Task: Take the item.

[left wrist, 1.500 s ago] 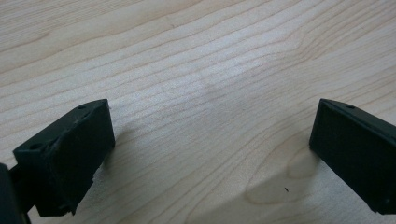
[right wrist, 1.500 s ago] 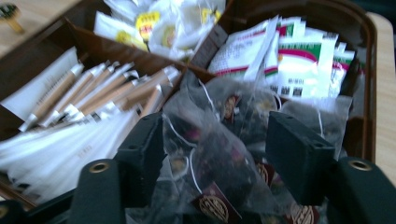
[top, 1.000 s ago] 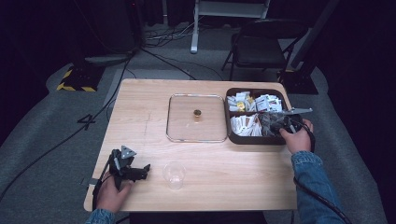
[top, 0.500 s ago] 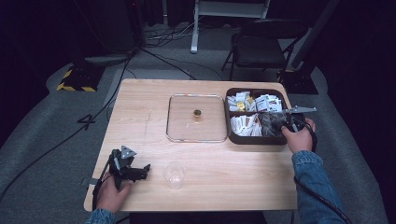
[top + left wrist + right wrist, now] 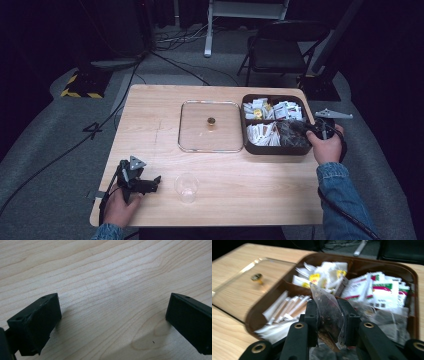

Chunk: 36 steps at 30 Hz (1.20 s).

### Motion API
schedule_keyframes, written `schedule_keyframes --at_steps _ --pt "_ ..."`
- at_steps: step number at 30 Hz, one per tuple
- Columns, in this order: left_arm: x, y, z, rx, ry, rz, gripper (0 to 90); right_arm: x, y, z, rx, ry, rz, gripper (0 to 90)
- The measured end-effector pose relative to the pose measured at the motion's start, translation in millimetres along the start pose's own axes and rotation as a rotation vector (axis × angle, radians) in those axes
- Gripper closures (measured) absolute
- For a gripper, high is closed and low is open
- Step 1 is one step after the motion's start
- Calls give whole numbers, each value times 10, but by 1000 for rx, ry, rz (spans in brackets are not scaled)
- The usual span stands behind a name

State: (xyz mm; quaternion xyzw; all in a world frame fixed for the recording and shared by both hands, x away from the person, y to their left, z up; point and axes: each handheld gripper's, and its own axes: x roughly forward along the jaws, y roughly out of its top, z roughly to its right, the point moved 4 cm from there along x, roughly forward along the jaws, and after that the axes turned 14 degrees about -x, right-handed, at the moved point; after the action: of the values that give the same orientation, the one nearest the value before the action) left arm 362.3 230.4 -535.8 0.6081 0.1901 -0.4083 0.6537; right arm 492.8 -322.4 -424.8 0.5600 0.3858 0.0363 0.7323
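A clear sachet of dark tea leaves (image 5: 329,312) stands pinched between the right tongs (image 5: 329,322), closed tight on it above the near right compartment of the brown divided tray (image 5: 274,149), among white packets (image 5: 379,290) and paper sticks (image 5: 287,305). Beside the tray lies its clear lid (image 5: 210,126). The left tongs (image 5: 112,322) rest wide open, holding nothing, on the desk (image 5: 150,115) near a clear cup (image 5: 186,186).

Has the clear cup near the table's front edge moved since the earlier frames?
No. In the high view the clear cup sits at the same spot, in front of the clear lid and beside the left gripper.
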Motion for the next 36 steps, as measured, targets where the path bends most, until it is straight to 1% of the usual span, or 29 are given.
schedule_keyframes --at_steps 1,4,6,7,9,11,13,14,16,17,18,19,23,26,28,29,30,31,35,36 --pt "0 0 0 0 0 0 3 0 0 0 0 0 0 717" --pt "0 0 0 1 -1 -2 3 -46 62 -70 3 15 36 718" --pt "0 1 0 1 -1 -3 3 -64 92 -113 1 24 49 718" --pt "0 1 0 1 -1 -3 3 -64 92 -113 1 24 49 718" --pt "1 2 -2 4 0 -4 3 -85 133 -185 -4 41 61 719" --pt "2 5 -4 7 -1 -5 3 -90 148 -208 -9 46 68 719" --pt "4 8 -4 7 -1 -5 3 -113 192 -281 -19 61 83 719" --pt "4 8 -4 7 -1 -5 3 -113 192 -281 -19 61 83 719" --pt "5 9 -3 7 -1 -4 3 -131 222 -336 -25 72 87 719" --pt "5 9 -3 7 -2 -4 3 -149 254 -402 -31 81 89 719" --pt "6 9 -3 6 -2 -3 3 -149 254 -402 -31 81 89 719" --pt "7 11 -4 8 -1 -2 3 -155 271 -440 -37 87 93 719" --pt "12 16 -2 5 2 -2 3 -177 343 -623 -59 114 95 719" --pt "17 22 -2 4 1 0 3 -188 430 -839 -90 149 95 719" --pt "18 21 -1 3 0 -3 2 -194 472 -932 -99 164 96 719" --pt "18 21 -1 3 0 -3 3 -194 472 -932 -99 164 96 719" --pt "19 22 1 0 0 -3 3 -197 527 -1041 -115 189 103 719" --pt "19 22 1 0 0 -3 3 -197 527 -1041 -115 189 103 719" --pt "18 21 0 2 0 -3 3 -198 635 -1262 -154 234 109 719" --pt "15 20 -3 5 6 1 3 -196 683 -1372 -169 258 113 718"
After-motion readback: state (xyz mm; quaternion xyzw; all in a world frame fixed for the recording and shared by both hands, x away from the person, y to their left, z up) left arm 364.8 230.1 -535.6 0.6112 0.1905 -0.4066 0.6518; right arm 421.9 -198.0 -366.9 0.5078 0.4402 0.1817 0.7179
